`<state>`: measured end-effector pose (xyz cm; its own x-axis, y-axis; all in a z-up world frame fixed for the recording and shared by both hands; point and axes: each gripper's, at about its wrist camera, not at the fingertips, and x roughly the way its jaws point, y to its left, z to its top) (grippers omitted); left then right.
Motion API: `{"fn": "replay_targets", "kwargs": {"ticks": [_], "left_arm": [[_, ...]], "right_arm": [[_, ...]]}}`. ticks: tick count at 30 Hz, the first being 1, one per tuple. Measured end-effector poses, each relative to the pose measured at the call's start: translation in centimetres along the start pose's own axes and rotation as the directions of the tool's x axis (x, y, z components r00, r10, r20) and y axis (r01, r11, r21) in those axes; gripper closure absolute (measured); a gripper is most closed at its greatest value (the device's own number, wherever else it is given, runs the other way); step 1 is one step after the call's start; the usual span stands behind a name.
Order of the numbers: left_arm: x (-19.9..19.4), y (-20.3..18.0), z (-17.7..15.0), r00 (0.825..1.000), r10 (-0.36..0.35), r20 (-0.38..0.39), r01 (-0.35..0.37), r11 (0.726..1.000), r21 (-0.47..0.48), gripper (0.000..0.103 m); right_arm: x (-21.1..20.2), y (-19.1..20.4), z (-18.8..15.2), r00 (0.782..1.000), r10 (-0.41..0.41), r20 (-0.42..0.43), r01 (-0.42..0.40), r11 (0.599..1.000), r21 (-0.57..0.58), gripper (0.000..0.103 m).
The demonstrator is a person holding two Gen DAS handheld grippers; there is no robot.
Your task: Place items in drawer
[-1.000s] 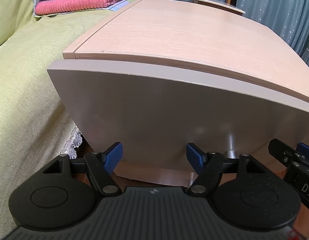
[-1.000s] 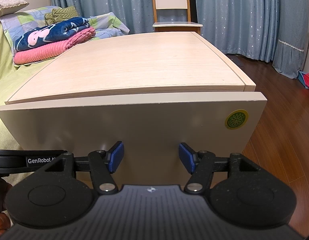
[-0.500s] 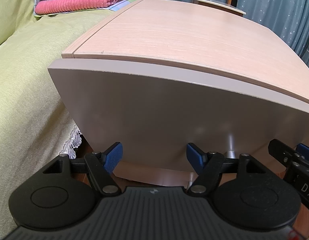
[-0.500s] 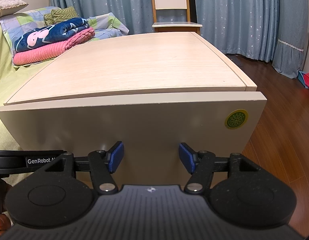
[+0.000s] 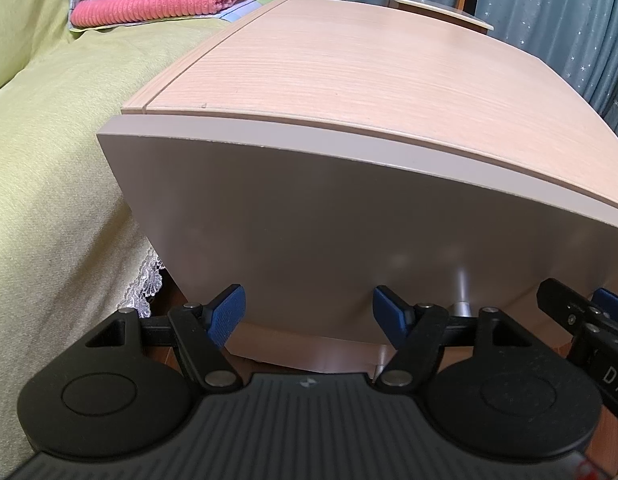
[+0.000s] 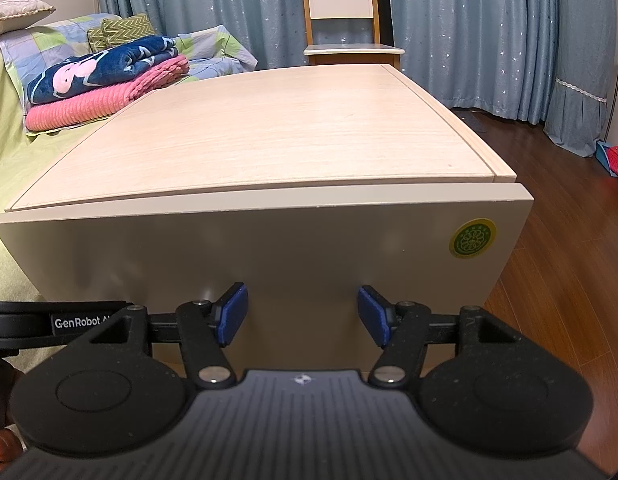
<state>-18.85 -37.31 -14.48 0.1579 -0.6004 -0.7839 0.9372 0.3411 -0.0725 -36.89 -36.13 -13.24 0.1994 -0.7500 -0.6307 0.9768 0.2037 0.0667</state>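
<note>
A beige drawer front [image 5: 329, 220] of a light wooden cabinet [image 5: 349, 72] fills the left wrist view; it sits almost flush under the top. My left gripper [image 5: 308, 312] is open just in front of its lower edge, nothing between the blue pads. In the right wrist view the same drawer front [image 6: 269, 248] carries a round green sticker [image 6: 472, 238] at the right. My right gripper [image 6: 302, 314] is open close to the lower middle of the front, holding nothing. No loose items show in either view.
A bed with a yellow-green cover [image 5: 49, 160] lies left of the cabinet, with folded pink and blue blankets [image 6: 105, 84] on it. A wooden chair [image 6: 341, 20] and blue curtains [image 6: 489, 32] stand behind. Wooden floor [image 6: 569, 280] lies right. The other gripper's body [image 5: 589, 328] shows at right.
The drawer front has moved slightly closer to the cabinet top edge; both grippers stay open in nearly the same places.
</note>
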Motion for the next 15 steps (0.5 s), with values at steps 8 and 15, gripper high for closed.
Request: {"fn": "replay_targets", "kwargs": {"ticks": [8,15], "left_arm": [[0.05,0.04,0.07,1.0,0.0,-0.002,0.0,1.0,0.002,0.031],[0.0,0.13,0.03,1.0,0.003,0.0,-0.003,1.0,0.01,0.031]], "right_arm": [[0.1,-0.2,0.63,1.0,0.003,-0.002,-0.003,1.0,0.004,0.04],[-0.01,-0.31,0.45,1.0,0.007,-0.001,-0.007,1.0,0.001,0.038]]}}
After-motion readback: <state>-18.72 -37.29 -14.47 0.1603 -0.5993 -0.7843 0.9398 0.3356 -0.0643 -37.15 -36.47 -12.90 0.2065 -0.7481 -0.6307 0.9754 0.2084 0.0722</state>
